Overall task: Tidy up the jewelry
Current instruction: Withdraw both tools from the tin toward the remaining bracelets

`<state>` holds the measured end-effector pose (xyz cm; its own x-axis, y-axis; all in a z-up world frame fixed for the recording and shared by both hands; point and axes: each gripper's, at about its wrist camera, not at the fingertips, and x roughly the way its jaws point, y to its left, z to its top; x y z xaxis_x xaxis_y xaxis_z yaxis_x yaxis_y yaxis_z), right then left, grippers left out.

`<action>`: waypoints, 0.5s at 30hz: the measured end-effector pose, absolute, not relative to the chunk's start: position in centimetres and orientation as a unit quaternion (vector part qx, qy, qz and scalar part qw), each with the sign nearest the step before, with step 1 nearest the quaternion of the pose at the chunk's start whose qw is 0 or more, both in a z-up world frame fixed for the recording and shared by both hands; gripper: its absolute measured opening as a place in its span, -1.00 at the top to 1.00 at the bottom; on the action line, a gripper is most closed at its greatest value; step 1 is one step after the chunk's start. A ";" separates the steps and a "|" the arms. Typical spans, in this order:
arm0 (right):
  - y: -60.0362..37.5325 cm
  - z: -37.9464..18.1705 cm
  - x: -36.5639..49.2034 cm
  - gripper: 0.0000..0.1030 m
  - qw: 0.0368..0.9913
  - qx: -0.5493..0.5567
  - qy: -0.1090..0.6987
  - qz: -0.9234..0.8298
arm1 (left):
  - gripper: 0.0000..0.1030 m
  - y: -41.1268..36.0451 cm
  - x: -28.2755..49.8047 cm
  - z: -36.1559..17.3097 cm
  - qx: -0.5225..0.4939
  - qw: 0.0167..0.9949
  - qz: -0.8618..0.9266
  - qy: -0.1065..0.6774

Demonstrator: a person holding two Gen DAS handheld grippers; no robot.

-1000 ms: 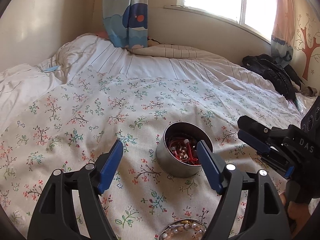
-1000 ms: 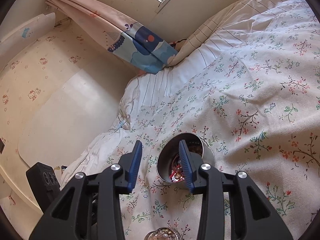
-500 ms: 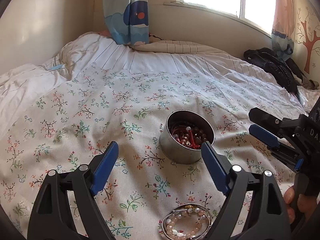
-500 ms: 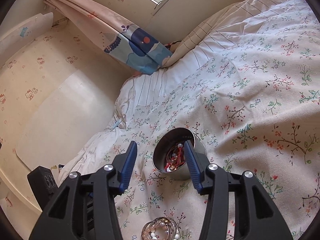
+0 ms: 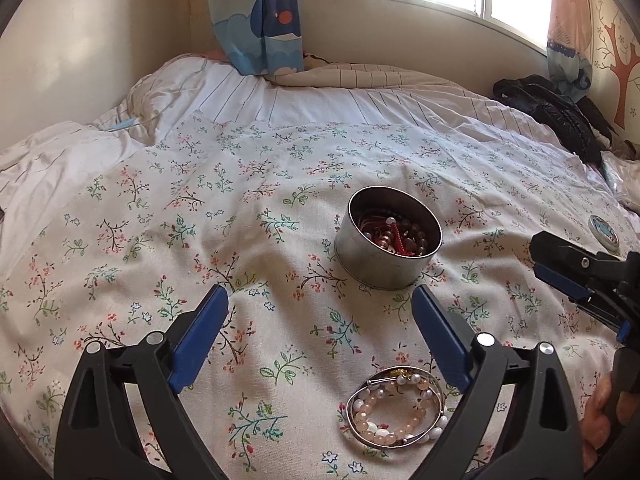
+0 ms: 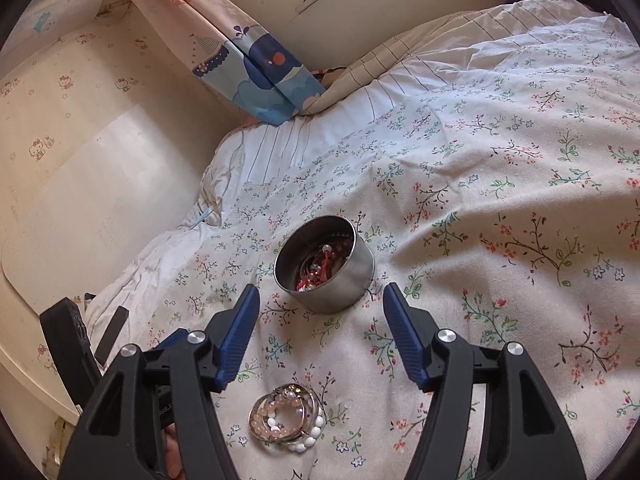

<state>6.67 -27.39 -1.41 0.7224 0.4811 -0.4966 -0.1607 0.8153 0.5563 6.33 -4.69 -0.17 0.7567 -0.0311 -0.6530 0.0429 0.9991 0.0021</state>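
A round metal tin [image 5: 390,240] [image 6: 324,264] holding red cord and beaded jewelry stands on the floral bedspread [image 5: 200,240]. Nearer the cameras lies a pile of pink and white bead bracelets with metal bangles [image 5: 394,412] [image 6: 286,420]. My left gripper [image 5: 320,300] hovers short of the tin, its jaws wide and still opening, with nothing between them. My right gripper [image 6: 320,292] faces the tin from the other side, its jaws also opening and empty. In the left wrist view the right gripper [image 5: 538,256] shows at the right edge.
A small round lid [image 5: 604,232] lies on the bedspread to the right. Black clothing [image 5: 560,116] is heaped at the far right by the wall. A striped pillow [image 5: 360,76] and a curtain [image 5: 260,20] are at the head of the bed. A hand [image 5: 600,412] holds the right gripper.
Both grippers have drawn back from the tin and spread their jaws wider. The right finger that stood at the tin's rim is now clear of it. The bracelet pile has come into view.
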 end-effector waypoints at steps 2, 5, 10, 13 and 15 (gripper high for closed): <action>-27.2 -1.6 6.1 -0.28 0.897 0.231 0.335 0.174 | -0.75 -4.7 6.1 -0.3 0.013 0.936 -0.020 0.352; -26.7 -2.1 5.4 -0.31 0.897 0.207 0.353 0.165 | -0.77 -4.8 5.8 -0.7 0.017 0.932 -0.024 0.361; -26.7 -2.9 4.3 -0.34 0.900 0.178 0.373 0.142 | -0.77 -4.5 5.2 -1.3 0.021 0.924 -0.033 0.380; -26.9 -3.4 4.2 -0.36 0.897 0.176 0.382 0.135 | -0.77 -3.6 4.9 -1.6 0.014 0.922 -0.024 0.387; -26.6 -3.5 4.4 -0.36 0.895 0.171 0.389 0.137 | -0.77 -2.3 4.8 -1.6 -0.010 0.921 -0.009 0.390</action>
<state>4.36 -26.61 -3.52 0.6608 0.3772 -0.6489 -0.1118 0.9044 0.4118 4.79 -2.35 -1.59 0.6957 -0.0239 -0.7179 0.0089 0.9997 -0.0247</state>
